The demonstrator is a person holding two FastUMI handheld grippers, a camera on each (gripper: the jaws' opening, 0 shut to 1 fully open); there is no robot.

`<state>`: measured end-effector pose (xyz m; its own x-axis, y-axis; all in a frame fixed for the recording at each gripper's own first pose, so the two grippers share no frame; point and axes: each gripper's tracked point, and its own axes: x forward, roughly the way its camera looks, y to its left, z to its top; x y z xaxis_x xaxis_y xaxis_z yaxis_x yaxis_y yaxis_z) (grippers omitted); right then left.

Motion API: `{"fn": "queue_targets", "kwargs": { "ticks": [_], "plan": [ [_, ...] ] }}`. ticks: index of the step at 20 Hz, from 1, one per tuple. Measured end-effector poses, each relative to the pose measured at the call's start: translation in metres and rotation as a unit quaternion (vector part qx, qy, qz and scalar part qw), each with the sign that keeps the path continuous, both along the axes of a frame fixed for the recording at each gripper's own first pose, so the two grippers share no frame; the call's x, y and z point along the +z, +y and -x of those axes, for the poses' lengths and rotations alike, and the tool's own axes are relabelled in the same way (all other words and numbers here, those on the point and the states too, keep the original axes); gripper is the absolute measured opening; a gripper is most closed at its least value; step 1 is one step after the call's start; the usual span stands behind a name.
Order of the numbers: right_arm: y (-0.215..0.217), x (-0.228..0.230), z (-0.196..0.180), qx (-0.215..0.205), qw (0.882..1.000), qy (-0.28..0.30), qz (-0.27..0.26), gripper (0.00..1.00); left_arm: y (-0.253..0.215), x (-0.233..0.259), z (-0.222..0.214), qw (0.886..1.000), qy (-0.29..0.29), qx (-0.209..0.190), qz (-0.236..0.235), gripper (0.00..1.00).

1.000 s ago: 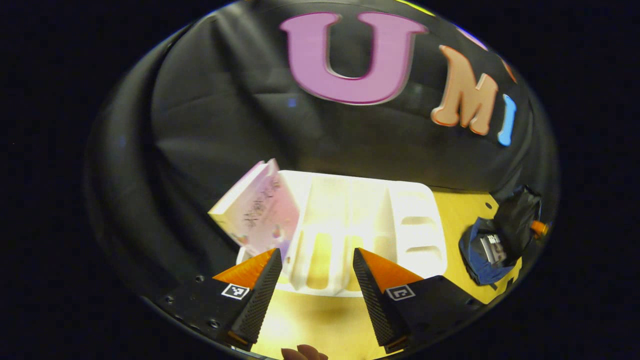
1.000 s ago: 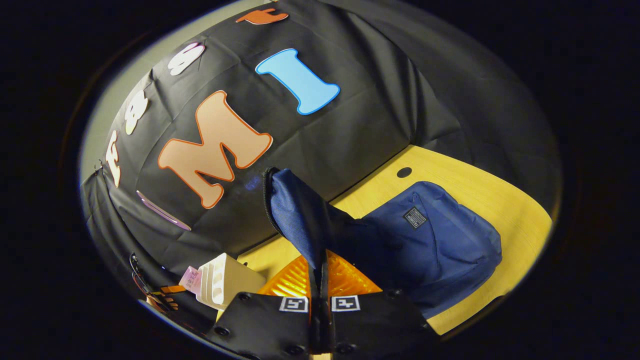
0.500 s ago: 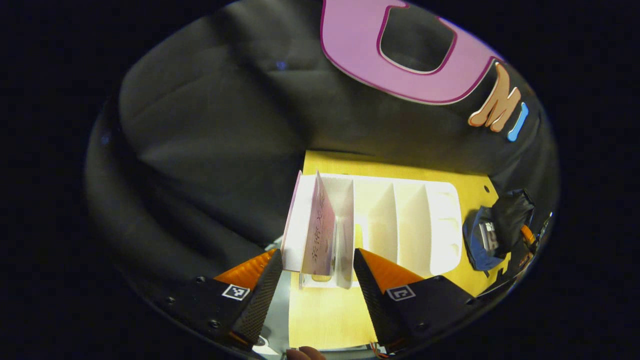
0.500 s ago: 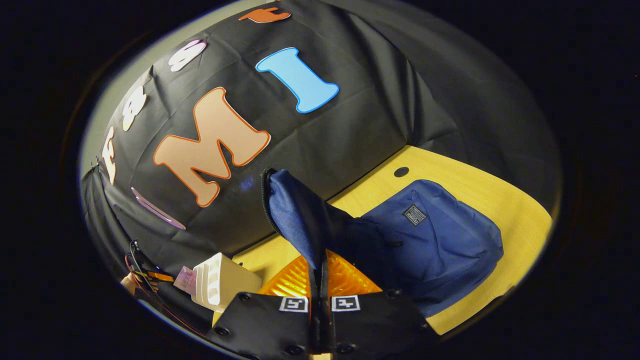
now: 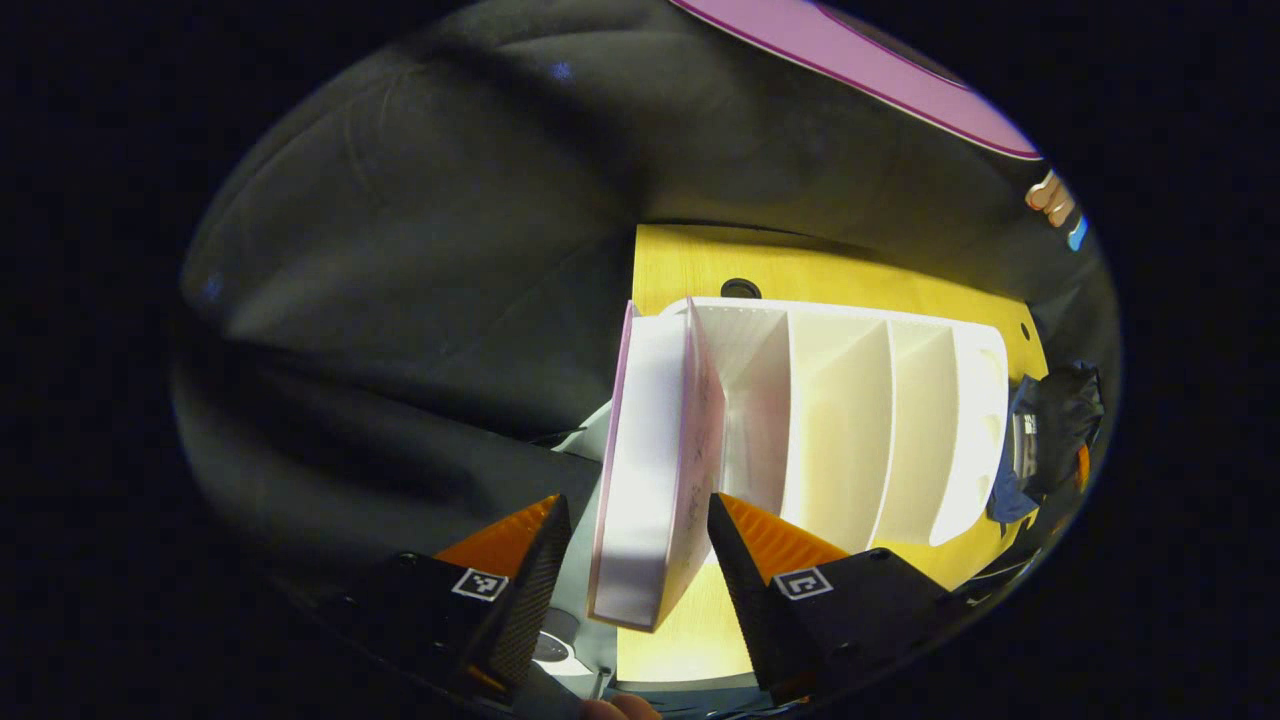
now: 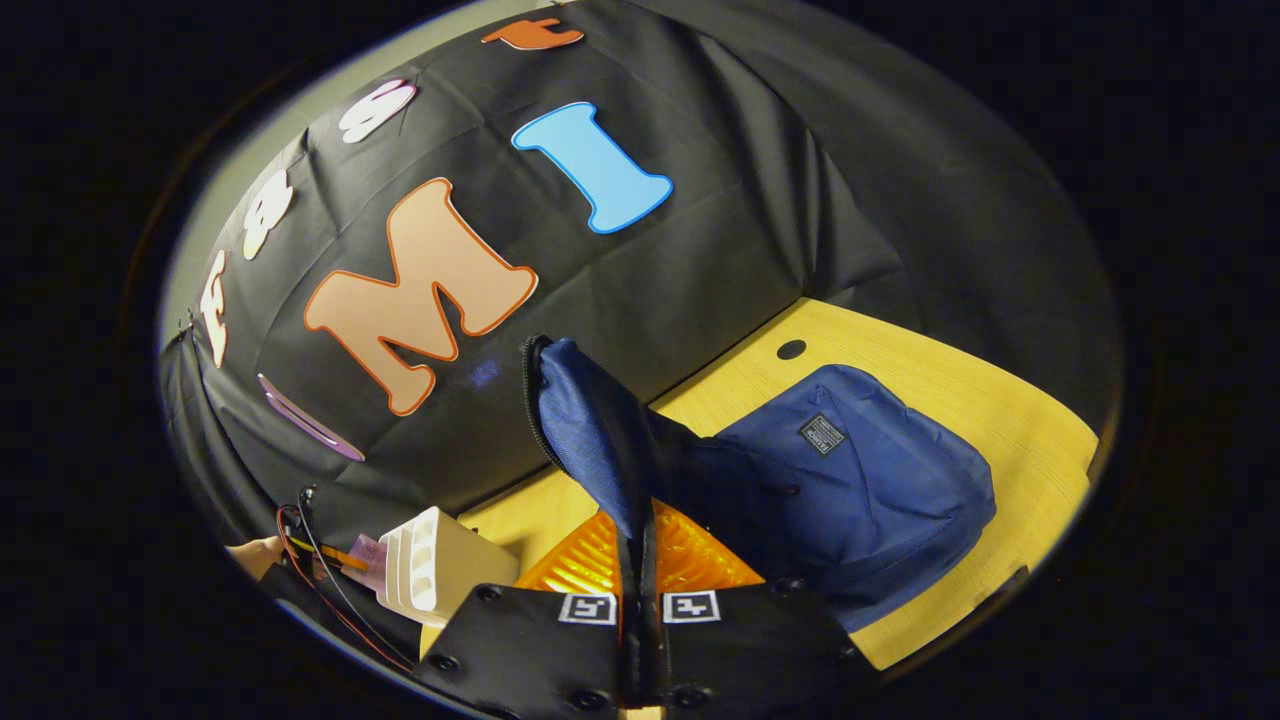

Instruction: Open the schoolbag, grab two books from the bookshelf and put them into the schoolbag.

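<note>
schoolbag flap pinched up, book between spread fingers at the shelf

left gripper view: the book (image 5: 655, 470), pale with a pinkish cover edge, stands on its edge at lower centre of the frame, leaning against the left end of the white bookshelf (image 5: 850, 420). the left gripper (image 5: 635, 560) sits at the bottom of the frame with its jaws spread wide, one finger on each side of the book's near end; the right-hand finger is touching or just beside the cover, while a clear gap lies between the left-hand finger and the book. the shelf's dividers run toward the right of the frame, on a yellow wooden table (image 5: 800, 275). at the far right edge of the frame a bit of the blue schoolbag (image 5: 1010, 490) shows, with something dark above it that i cannot tell apart.

right gripper view: the right gripper (image 6: 640, 560) is at bottom centre, jaws pressed together on a raised flap (image 6: 580, 430) of the schoolbag (image 6: 860, 490), which stands up toward the middle of the frame with its zip edge on the left. the rest of the bag lies flat on the table (image 6: 1000, 400) at centre right. at lower left of the frame the bookshelf (image 6: 435, 570) stands, with the book (image 6: 365, 550) just beside its left end and a hand (image 6: 255, 555) with wires near it at the edge.
</note>
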<state>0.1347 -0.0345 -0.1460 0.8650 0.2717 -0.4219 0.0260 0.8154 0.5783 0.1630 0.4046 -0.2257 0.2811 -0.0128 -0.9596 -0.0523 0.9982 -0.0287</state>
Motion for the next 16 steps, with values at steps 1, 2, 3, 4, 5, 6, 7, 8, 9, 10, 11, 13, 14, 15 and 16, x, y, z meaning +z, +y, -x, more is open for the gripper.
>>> {"fn": "queue_targets", "kwargs": {
  "ticks": [1, 2, 3, 4, 5, 6, 7, 8, 9, 10, 11, 13, 14, 15, 16],
  "plan": [
    [-0.001, -0.001, 0.001, 0.001, 1.000, 0.000, 0.001, 0.03, -0.001, -0.003, -0.001, 1.000, 0.005, -0.001, 0.002, 0.81],
    [0.000, -0.001, 0.000, 0.001, 1.000, 0.001, 0.001, 0.03, -0.002, -0.006, -0.001, 1.000, 0.009, -0.001, 0.003, 0.80],
    [0.000, 0.000, -0.001, 0.001, 1.000, 0.001, 0.002, 0.03, 0.001, -0.010, -0.003, 1.000, 0.012, 0.002, -0.005, 0.80],
    [0.000, -0.001, 0.000, 0.002, 1.000, 0.001, 0.002, 0.03, 0.000, -0.012, -0.002, 1.000, 0.018, 0.007, 0.001, 0.80],
    [0.001, -0.001, 0.000, 0.003, 1.000, 0.002, 0.002, 0.03, -0.007, -0.011, -0.002, 0.999, 0.027, 0.009, 0.017, 0.77],
    [0.001, -0.001, 0.000, 0.003, 1.000, 0.001, 0.002, 0.03, -0.010, -0.013, -0.002, 0.999, 0.029, 0.017, 0.027, 0.68],
    [0.000, -0.001, -0.001, 0.003, 1.000, 0.001, 0.003, 0.03, -0.017, -0.011, -0.002, 0.998, 0.033, 0.018, 0.047, 0.58],
    [0.000, 0.000, -0.001, 0.003, 1.000, 0.001, 0.002, 0.03, -0.025, -0.009, -0.006, 0.997, 0.033, 0.021, 0.073, 0.50],
    [0.000, 0.001, -0.002, 0.003, 1.000, 0.001, 0.002, 0.03, -0.025, -0.009, -0.007, 0.997, 0.032, 0.027, 0.068, 0.42],
    [-0.001, 0.000, -0.001, 0.003, 1.000, 0.001, 0.003, 0.03, -0.026, -0.010, -0.001, 0.997, 0.042, 0.019, 0.068, 0.34],
    [-0.001, 0.000, 0.000, 0.004, 1.000, 0.000, 0.005, 0.03, -0.024, -0.010, 0.000, 0.997, 0.040, 0.011, 0.062, 0.32],
    [0.000, 0.000, -0.001, 0.006, 1.000, -0.001, 0.007, 0.03, -0.027, -0.010, -0.001, 0.997, 0.044, 0.011, 0.059, 0.26],
    [0.000, 0.000, -0.001, 0.006, 1.000, 0.000, 0.006, 0.03, -0.027, -0.010, -0.001, 0.997, 0.041, 0.009, 0.059, 0.28],
    [0.000, 0.000, -0.001, 0.005, 1.000, 0.000, 0.004, 0.03, -0.025, -0.008, -0.004, 0.998, 0.038, 0.007, 0.056, 0.27],
    [0.000, 0.001, -0.002, 0.005, 1.000, 0.000, 0.002, 0.03, -0.026, -0.008, -0.007, 0.998, 0.030, 0.005, 0.052, 0.26]
  ]
}}
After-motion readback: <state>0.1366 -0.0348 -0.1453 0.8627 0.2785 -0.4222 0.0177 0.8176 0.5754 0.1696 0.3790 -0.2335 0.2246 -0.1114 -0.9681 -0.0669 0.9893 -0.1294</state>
